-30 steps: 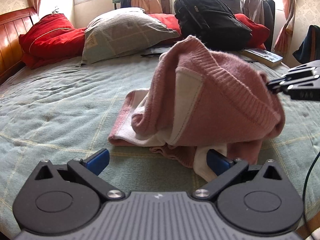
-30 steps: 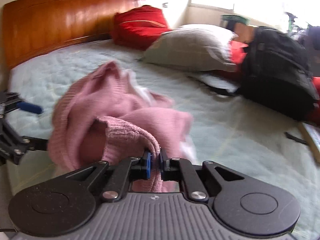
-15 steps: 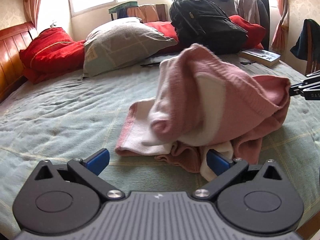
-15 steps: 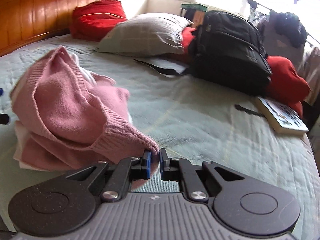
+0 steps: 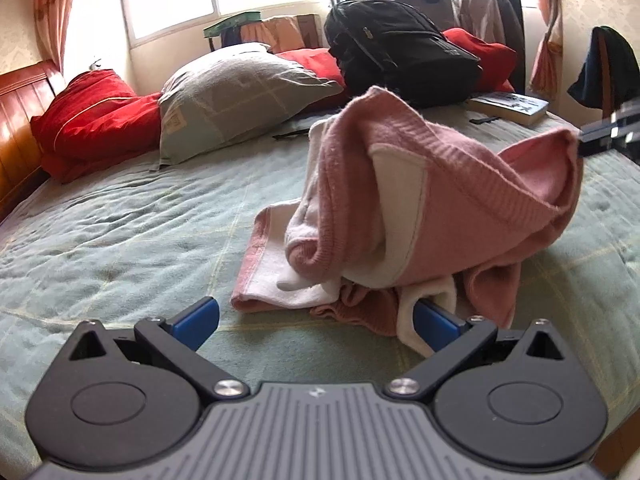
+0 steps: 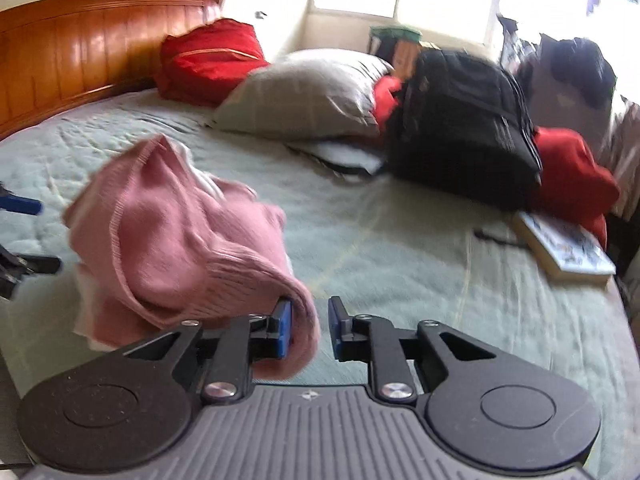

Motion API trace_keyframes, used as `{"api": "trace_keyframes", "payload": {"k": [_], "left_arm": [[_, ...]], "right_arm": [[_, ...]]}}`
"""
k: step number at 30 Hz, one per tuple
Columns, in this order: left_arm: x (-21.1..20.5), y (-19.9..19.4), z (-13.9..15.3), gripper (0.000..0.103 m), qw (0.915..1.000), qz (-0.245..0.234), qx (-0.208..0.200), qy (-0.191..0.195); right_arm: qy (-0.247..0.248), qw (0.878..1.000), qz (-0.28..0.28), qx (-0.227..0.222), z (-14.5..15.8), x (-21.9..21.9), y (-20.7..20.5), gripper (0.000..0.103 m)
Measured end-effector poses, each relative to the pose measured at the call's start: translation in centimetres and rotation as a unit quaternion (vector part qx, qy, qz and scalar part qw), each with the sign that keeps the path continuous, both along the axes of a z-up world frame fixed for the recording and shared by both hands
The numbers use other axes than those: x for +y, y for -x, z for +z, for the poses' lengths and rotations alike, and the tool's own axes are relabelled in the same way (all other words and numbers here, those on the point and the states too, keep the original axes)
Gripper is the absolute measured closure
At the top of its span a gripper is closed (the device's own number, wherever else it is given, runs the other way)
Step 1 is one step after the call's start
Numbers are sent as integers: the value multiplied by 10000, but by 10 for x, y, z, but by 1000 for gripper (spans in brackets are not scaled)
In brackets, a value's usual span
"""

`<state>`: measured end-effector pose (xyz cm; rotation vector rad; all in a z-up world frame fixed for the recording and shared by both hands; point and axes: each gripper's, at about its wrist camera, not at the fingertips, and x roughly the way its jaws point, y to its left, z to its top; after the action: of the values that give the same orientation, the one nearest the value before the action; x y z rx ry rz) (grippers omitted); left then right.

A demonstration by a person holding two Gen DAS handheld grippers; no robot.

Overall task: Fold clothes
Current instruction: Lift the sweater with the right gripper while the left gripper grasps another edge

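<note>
A pink knit sweater [image 5: 440, 200] with white lining sits bunched on the green quilt [image 5: 120, 240]. My left gripper [image 5: 314, 314] is open and wide at the sweater's near edge, and white fabric lies against its right finger [image 5: 434, 322]. A ribbed edge of the sweater [image 6: 172, 232] hangs between the opening jaws of my right gripper [image 6: 310, 320]. The cloth rests against the left pad [image 6: 285, 320] with a gap to the other. In the left wrist view the right gripper [image 5: 608, 132] is at the sweater's raised right corner.
A grey pillow [image 5: 240, 84], red cushions [image 5: 92, 120], a black backpack [image 5: 400, 48] and a book [image 5: 512, 106] lie at the far side of the bed. A wooden headboard [image 6: 80, 52] stands on the left. The left gripper's blue finger [image 6: 20, 206] shows at the left edge.
The right gripper drew the sweater's edge out to the right and slightly up, then its jaws parted from the cloth. The left gripper stayed about where it was, still open.
</note>
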<state>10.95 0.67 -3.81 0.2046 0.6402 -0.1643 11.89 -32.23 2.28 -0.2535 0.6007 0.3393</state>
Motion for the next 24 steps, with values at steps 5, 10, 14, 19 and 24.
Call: {"api": "trace_keyframes", "payload": {"k": [5,10,14,19,24], "left_arm": [[18,2,-1,1,9999,21,-136,-27],[28,-3,6,1,9995,-54,-325,-6],[19,-12,6,3,9981,-392,-423,-200],[4,-28,6,20,9945,-661,-496,-636],[-2,-37,10,40,9906,-992,-528,-779]], "right_arm": [[212,9992,261,-212,18,28,8,55],[277,9988,395,-87,15,47,5,55],[196,9995,217,117,3,37,2,55],[34,9995,-74,299,-10,9,7,47],[-122,9983,-198,526,-28,-18,15,43]]}}
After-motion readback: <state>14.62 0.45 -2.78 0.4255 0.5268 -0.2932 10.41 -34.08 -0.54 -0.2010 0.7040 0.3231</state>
